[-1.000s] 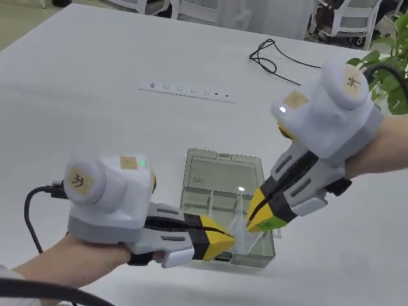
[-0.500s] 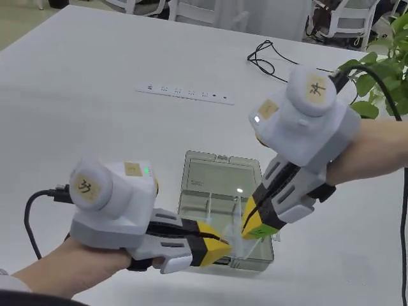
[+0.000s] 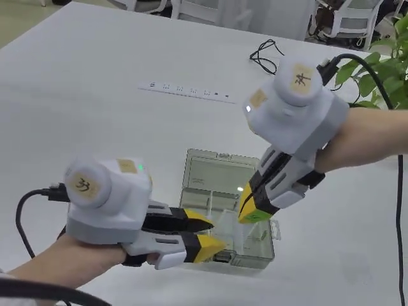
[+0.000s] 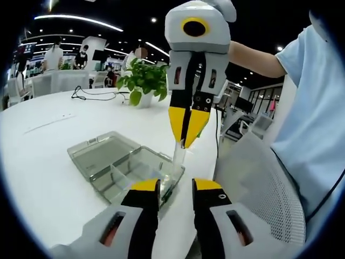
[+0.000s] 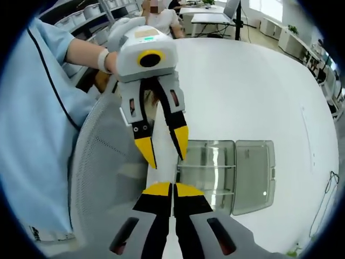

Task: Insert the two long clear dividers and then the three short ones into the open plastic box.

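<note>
Head view: the left gripper (image 3: 205, 233), white with yellow-tipped black jaws, lies low with its jaws parted and nothing between them. The right gripper (image 3: 248, 215) slants down from above, and its tips meet just over the open, grey-tinted clear plastic box (image 3: 220, 175) on the white table (image 3: 95, 76). Any clear piece at those tips is too faint to make out here.

Left gripper view: the left gripper (image 4: 176, 186) has a wide gap between its own two jaws. Straight ahead of them the right gripper (image 4: 188, 135) hangs tips down, pinched together on a narrow clear divider strip (image 4: 179, 155). The strip's lower end reaches the near corner of the clear plastic box (image 4: 108, 156). I cannot tell whether it is seated in a slot, nor whether it is a long or a short piece.

Right gripper view: the right gripper (image 5: 172, 189) has its jaws pressed together, and the strip between them is hard to distinguish. The left gripper (image 5: 164, 154) faces it, spread. Just beyond both, the clear plastic box (image 5: 237, 172) lies with its lid folded flat and partition walls in its base.

Far past the grippers lie a white power strip (image 3: 188, 92), a black cable (image 3: 274, 57) and a green plant (image 3: 382, 70), the plant cut off by the frame.
</note>
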